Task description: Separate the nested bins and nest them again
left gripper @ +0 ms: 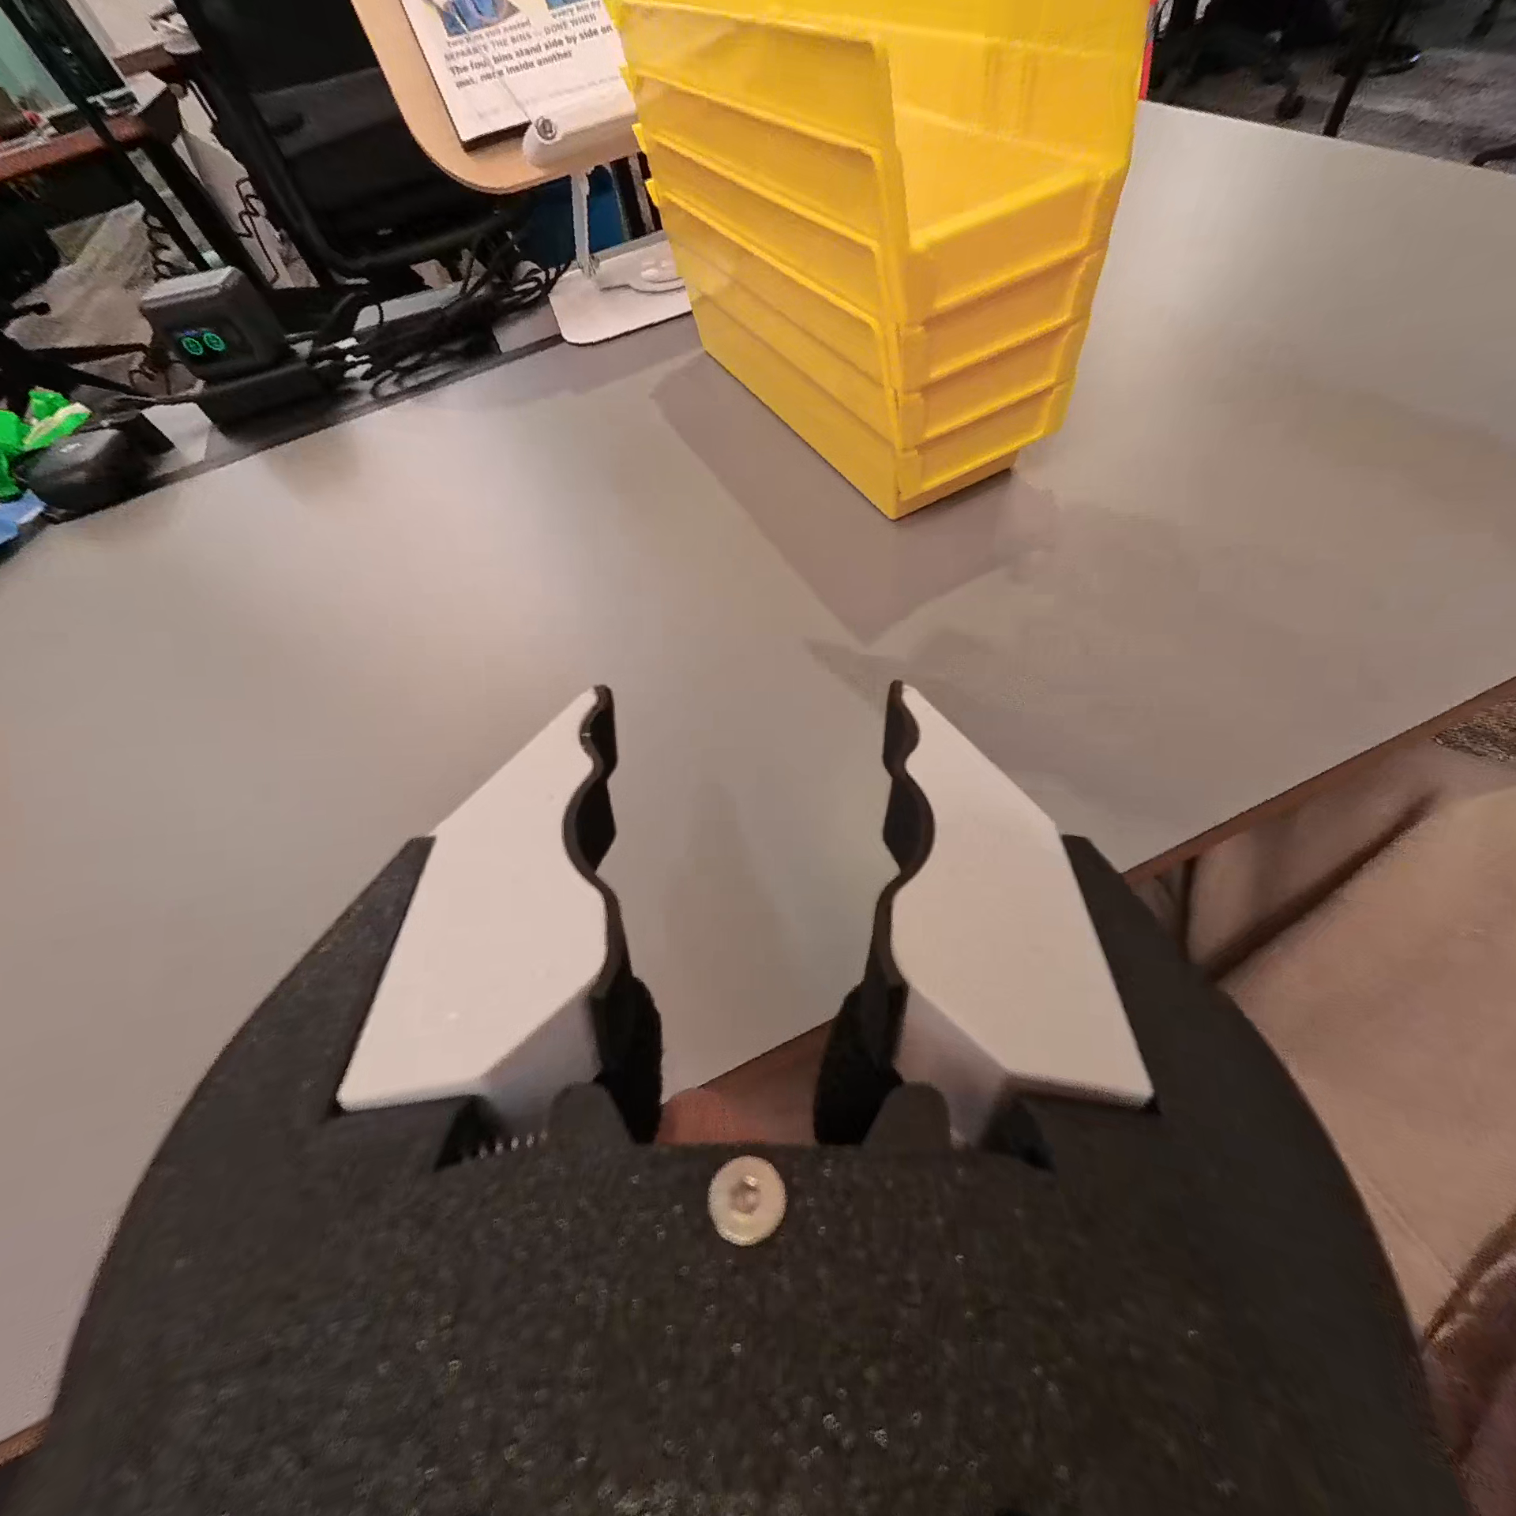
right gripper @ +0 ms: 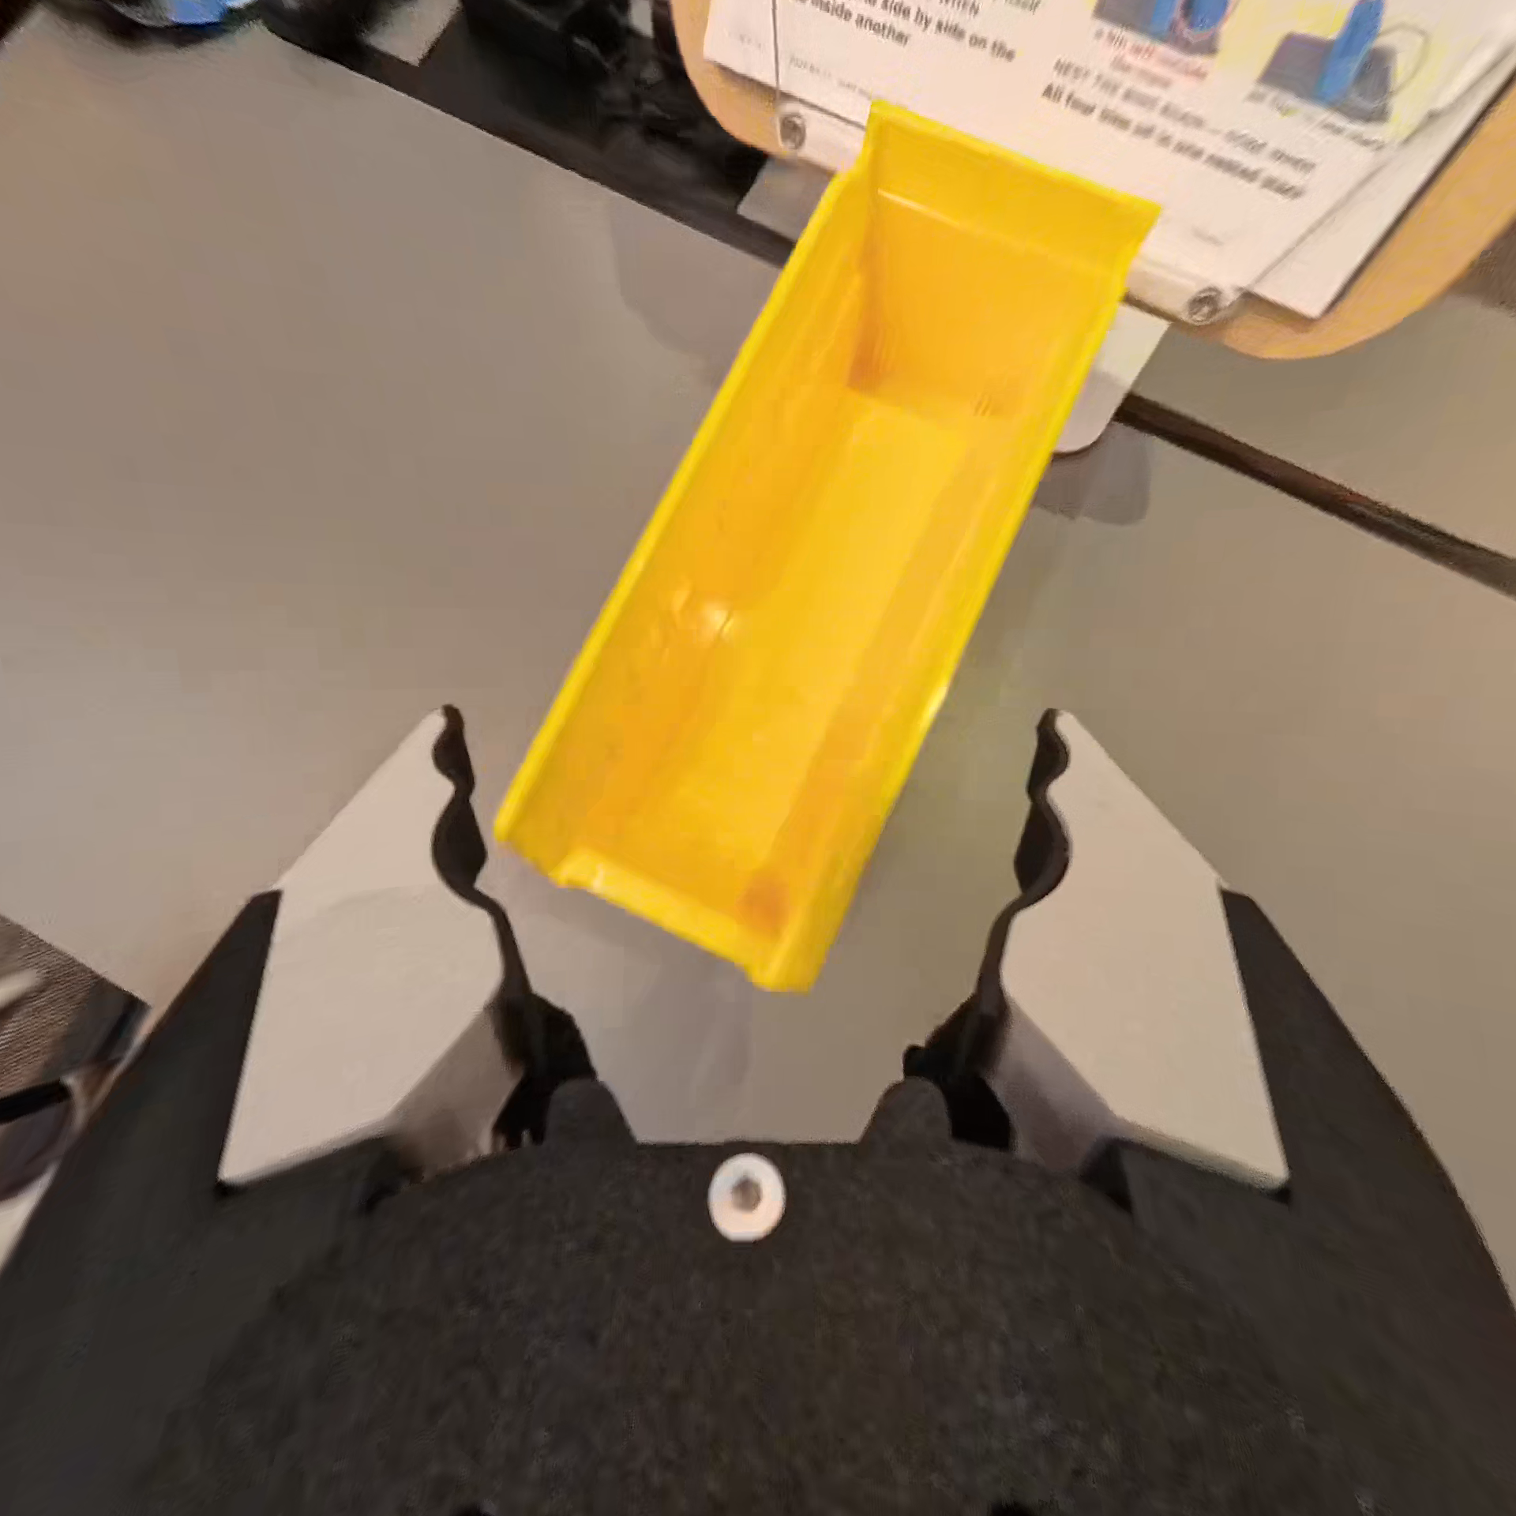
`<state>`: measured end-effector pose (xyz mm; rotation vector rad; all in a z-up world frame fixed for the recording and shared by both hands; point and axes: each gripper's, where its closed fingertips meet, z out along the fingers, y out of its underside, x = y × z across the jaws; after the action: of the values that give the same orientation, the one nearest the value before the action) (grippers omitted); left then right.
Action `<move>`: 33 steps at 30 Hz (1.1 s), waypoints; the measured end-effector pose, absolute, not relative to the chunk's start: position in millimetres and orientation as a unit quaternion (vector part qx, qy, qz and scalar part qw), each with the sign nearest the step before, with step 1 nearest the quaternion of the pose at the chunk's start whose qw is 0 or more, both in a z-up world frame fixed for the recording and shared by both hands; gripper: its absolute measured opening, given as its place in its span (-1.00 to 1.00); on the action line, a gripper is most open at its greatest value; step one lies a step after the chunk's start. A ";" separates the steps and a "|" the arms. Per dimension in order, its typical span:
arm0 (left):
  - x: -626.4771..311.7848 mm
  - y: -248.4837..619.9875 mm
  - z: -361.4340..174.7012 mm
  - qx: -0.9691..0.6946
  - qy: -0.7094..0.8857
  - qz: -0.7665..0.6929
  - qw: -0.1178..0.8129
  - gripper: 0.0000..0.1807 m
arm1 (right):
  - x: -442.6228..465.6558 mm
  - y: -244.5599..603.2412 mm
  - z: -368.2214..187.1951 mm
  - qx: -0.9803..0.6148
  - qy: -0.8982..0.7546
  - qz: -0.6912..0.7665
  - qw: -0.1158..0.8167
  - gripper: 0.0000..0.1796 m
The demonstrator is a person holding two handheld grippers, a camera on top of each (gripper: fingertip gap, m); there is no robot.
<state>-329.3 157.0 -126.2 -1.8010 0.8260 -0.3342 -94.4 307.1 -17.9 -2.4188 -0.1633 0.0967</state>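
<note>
Your left gripper (left gripper: 746, 697) hangs over the grey table (left gripper: 328, 656), jaws apart and empty, well short of the nested yellow bins (left gripper: 886, 271). Left of the bins sit tangled cables (left gripper: 410, 344); behind them stands an instruction board (left gripper: 509, 74). Your right gripper (right gripper: 751, 722) is spread wide above the bins, gripping nothing.

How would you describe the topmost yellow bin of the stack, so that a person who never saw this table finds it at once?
Start from the grey table; near its far edge, before a board of instruction sheets, stands a stack of nested yellow bins. The topmost bin is the only one whose inside shows; of those below, only front lips and side rims show.
</note>
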 end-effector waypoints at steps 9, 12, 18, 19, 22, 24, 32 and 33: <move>-340.7 169.5 -127.3 -0.743 0.366 -0.073 0.555 -0.32 | -78.6 388.6 -63.6 -0.986 0.037 -0.048 0.155 0.47; -342.8 171.4 -130.9 -0.759 0.352 -0.099 0.539 -0.32 | -75.1 385.2 -76.9 -0.989 0.033 -0.077 0.121 0.30; -339.0 177.2 -134.6 -0.771 0.343 -0.119 0.523 -0.32 | -74.1 384.2 -72.3 -0.988 0.037 -0.091 0.121 0.04; -337.5 177.3 -135.0 -0.771 0.344 -0.120 0.522 -0.32 | -74.6 383.9 -71.8 -0.988 0.036 -0.093 0.118 0.02; -335.5 176.7 -136.4 -0.771 0.349 -0.117 0.520 -0.32 | -76.0 380.5 -71.0 -0.990 0.033 -0.096 0.103 -0.03; -335.2 175.8 -138.0 -0.771 0.352 -0.114 0.518 -0.32 | -76.4 377.5 -70.5 -0.991 0.030 -0.094 0.093 -0.04; -333.5 174.3 -142.3 -0.772 0.361 -0.108 0.512 -0.32 | -77.1 365.3 -64.9 -0.994 0.034 -0.082 0.071 -0.04; -333.1 173.9 -142.7 -0.772 0.362 -0.109 0.511 -0.32 | -77.1 364.4 -62.8 -0.993 0.034 -0.082 0.072 -0.04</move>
<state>-333.1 173.9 -142.7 -1.8575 0.8724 -0.2613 -77.1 364.4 -62.8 -2.9853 0.1029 -0.2454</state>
